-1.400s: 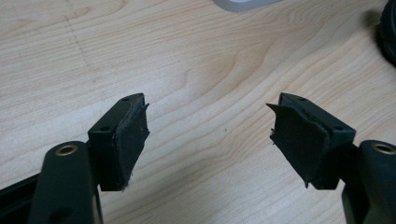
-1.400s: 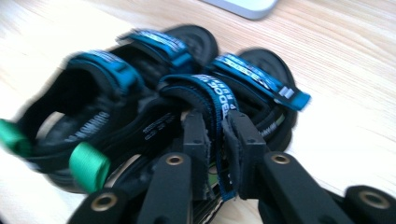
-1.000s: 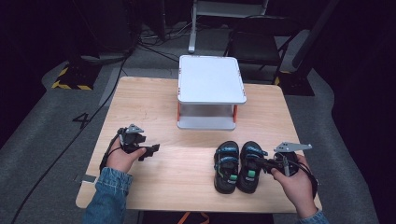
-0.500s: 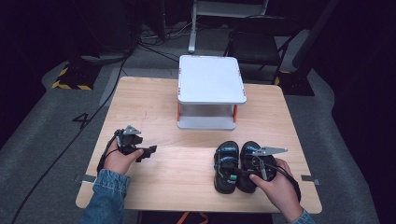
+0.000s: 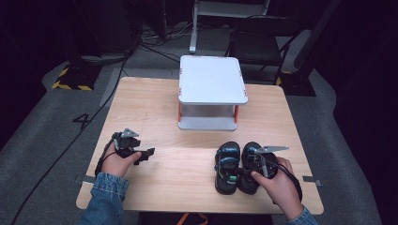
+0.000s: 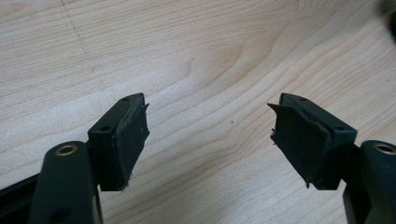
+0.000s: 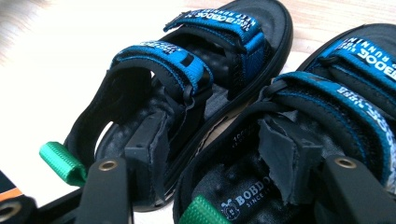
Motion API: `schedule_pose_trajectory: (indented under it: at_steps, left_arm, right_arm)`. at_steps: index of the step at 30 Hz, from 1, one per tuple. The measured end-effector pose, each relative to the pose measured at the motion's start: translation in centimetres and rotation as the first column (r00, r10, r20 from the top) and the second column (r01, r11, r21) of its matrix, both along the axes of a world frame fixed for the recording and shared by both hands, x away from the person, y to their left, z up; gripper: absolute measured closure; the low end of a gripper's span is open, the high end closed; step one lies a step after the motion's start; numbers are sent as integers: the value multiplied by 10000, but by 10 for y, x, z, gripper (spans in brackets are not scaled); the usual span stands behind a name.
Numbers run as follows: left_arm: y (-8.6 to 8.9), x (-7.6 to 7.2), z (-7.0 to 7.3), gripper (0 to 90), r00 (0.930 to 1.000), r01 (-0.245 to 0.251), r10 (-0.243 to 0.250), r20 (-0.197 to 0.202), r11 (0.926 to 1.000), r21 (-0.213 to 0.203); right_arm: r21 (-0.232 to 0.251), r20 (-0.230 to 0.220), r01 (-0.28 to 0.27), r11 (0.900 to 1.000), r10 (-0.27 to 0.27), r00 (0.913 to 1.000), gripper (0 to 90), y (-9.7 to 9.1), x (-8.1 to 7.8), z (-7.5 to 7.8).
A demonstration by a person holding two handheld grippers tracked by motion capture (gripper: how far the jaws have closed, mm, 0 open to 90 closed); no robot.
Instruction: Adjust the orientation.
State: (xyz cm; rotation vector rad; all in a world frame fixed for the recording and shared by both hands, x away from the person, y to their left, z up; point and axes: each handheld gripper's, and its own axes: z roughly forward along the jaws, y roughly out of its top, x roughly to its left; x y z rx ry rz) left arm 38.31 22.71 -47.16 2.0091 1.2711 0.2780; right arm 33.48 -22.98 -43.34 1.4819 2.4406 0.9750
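Two black sandals with blue straps lie side by side on the wooden table (image 5: 155, 108), front right: one sandal (image 5: 227, 164) and its mate (image 5: 252, 154). My right gripper (image 5: 244, 171) is down on their heel ends. In the right gripper view it (image 7: 219, 149) stands open, one jaw inside the left sandal (image 7: 219, 42) and the other inside the right sandal (image 7: 355, 93), with the two adjoining side walls between the pads. My left gripper (image 5: 146, 153) rests low at the front left; in its own view it (image 6: 208, 135) is open over bare wood.
A white two-level stand (image 5: 211, 79) with orange legs sits at the back middle of the table. Green heel loops (image 7: 60, 163) stick out of the sandals. A black chair (image 5: 256, 47) and cables lie on the floor beyond the far edge.
My right gripper has come in from the right and dropped onto the sandals' heels, its jaws now inside both. The left gripper has barely shifted.
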Motion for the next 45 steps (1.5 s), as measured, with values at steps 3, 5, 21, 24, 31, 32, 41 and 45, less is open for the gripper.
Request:
schedule_pose_trajectory:
  at_steps: [3,5,21,24,31,32,41,45]
  left_arm:
    - [0,0,-1,265,10000,13,-13,-64,10000,13]
    - [-1,0,-2,265,10000,-6,6,-95,10000,-25]
    - [-1,1,-3,264,9999,1,-1,-142,10000,39]
    - [-2,2,-4,264,9998,67,-66,-178,10000,40]
    - [-3,1,-4,263,9998,90,-89,-169,9999,64]
    - [-3,2,-4,263,9998,90,-89,-170,9999,49]
    - [-6,5,-7,263,9994,193,-191,-299,9998,65]
    - [-7,5,-8,260,9992,245,-240,-322,9996,148]
  right_arm:
    - [207,-217,171,9996,-167,9996,430,0,1,-1]
    - [252,-380,235,9994,-226,9990,454,-2,2,0]
    - [-736,-56,124,9972,-129,9999,251,17,-1,-17]
    - [-974,408,-77,9952,117,9991,201,21,-2,-21]
    - [-1613,630,-469,9858,577,9963,441,18,1,-20]
    - [-1536,577,-378,9874,471,9972,459,17,2,-19]
    - [-1674,611,-540,9844,650,9960,479,-2,15,-13]
    - [-1777,994,-491,9829,676,9927,454,1,17,-15]
